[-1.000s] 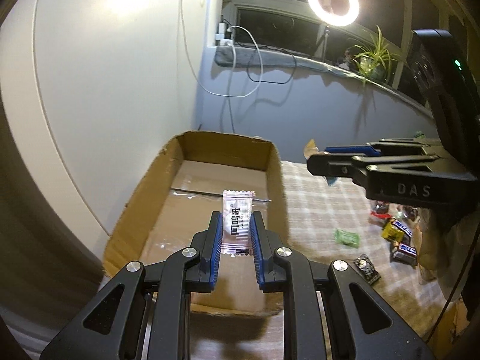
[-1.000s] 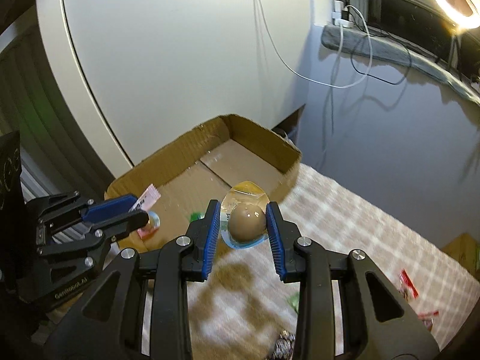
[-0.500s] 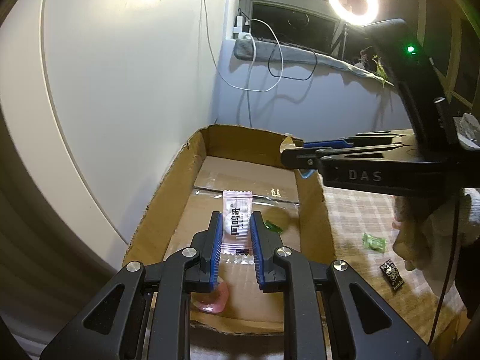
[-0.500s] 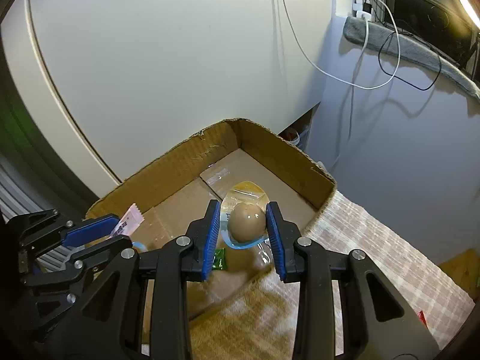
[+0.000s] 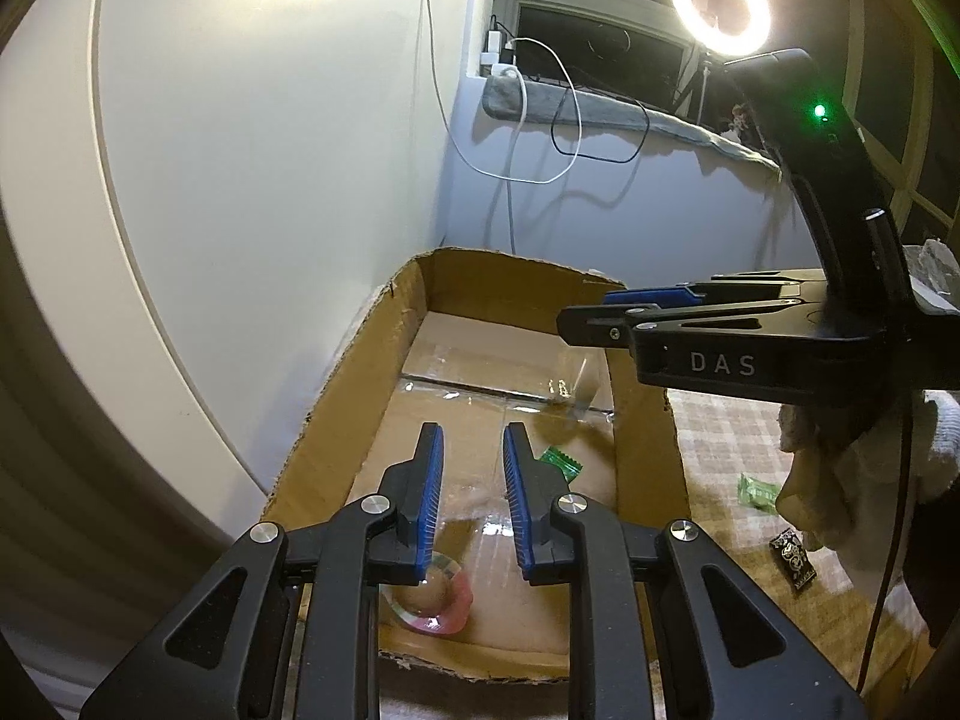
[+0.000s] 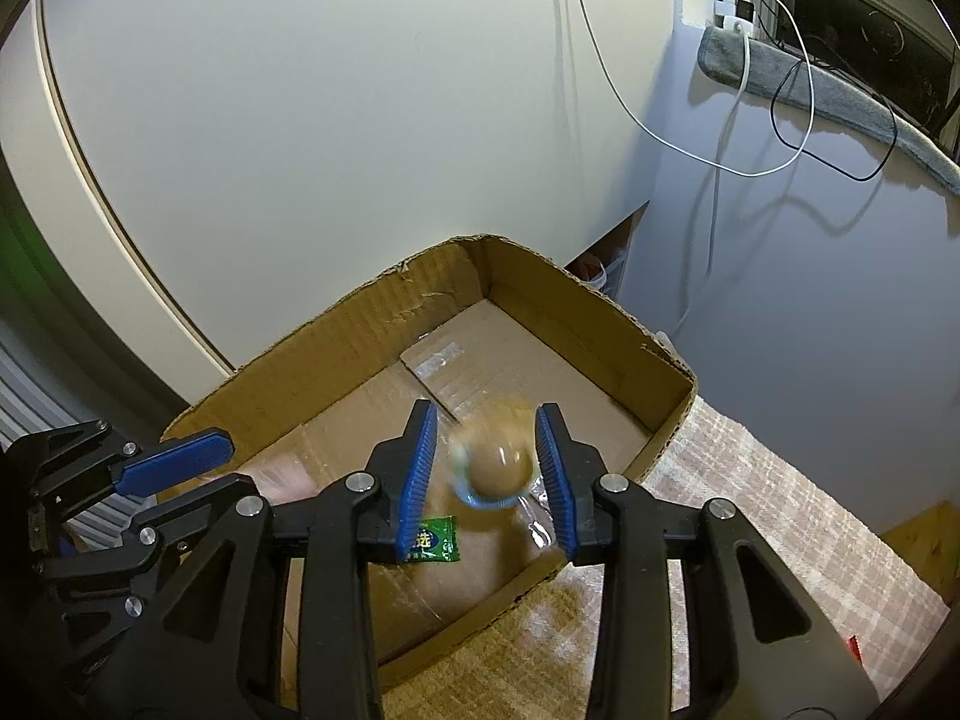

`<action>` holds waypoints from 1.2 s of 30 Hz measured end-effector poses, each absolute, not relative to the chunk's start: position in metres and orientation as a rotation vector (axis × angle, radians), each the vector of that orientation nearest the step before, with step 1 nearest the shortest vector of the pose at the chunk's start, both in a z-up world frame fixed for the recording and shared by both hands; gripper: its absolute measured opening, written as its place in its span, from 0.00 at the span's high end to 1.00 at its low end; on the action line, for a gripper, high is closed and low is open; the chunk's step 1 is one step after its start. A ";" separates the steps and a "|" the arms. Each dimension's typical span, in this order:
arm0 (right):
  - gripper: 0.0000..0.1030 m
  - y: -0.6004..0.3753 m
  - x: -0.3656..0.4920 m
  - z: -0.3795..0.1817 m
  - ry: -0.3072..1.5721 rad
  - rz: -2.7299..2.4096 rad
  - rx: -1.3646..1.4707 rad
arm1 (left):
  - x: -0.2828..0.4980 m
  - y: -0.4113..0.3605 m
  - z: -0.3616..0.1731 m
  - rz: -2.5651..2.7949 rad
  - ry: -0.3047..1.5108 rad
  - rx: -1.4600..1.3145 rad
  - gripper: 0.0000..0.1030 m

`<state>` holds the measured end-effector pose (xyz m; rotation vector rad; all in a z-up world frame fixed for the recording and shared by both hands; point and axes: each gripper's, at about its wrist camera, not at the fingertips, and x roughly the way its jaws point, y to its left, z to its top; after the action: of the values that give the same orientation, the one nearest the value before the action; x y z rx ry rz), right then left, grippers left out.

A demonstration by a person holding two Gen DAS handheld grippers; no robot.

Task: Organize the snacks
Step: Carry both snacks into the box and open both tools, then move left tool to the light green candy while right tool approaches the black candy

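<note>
An open cardboard box [image 5: 336, 396] lies under both grippers. My left gripper [image 5: 473, 432] hangs over its near end, jaws opening with nothing between them. Below it on the box floor rest a pink jelly cup [image 5: 429, 600] and a green candy [image 5: 561, 461]. My right gripper [image 6: 488, 411] is over the box's right side with its jaws opening. The brown egg in its clear pack [image 6: 498, 468] shows blurred between the pads, loose and dropping. A pink blur [image 6: 282, 474] by the left gripper [image 6: 180, 468] is the sachet falling. A green packet [image 6: 435, 540] lies in the box [image 6: 336, 324].
White wall and door stand close behind the box. A checked cloth [image 5: 708, 438] to the right carries a green candy [image 5: 759, 489] and a dark packet [image 5: 795, 558]. A gloved hand [image 5: 840, 450] holds the right gripper [image 5: 600, 318]. Cables and a ring light [image 5: 720, 5] are at the back.
Both grippers moved over the box. The left jaws spread and the white-pink sachet left them. The right jaws widened and the egg pack is slipping down.
</note>
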<state>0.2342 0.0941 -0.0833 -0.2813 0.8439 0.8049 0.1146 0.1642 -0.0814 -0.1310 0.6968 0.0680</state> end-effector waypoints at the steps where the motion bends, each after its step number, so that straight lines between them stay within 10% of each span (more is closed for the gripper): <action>1: 0.55 0.094 0.234 -0.083 0.842 0.806 -0.281 | 0.115 0.165 -0.081 0.073 0.698 -0.131 0.71; 36: 0.48 -0.068 0.149 -0.068 0.822 0.685 -0.179 | 0.107 0.072 -0.063 -0.106 0.679 -0.106 0.68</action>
<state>0.1488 -0.0681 -0.0677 -0.1795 0.8225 0.6853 0.1072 0.0721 -0.0629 -0.1060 0.6792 -0.1062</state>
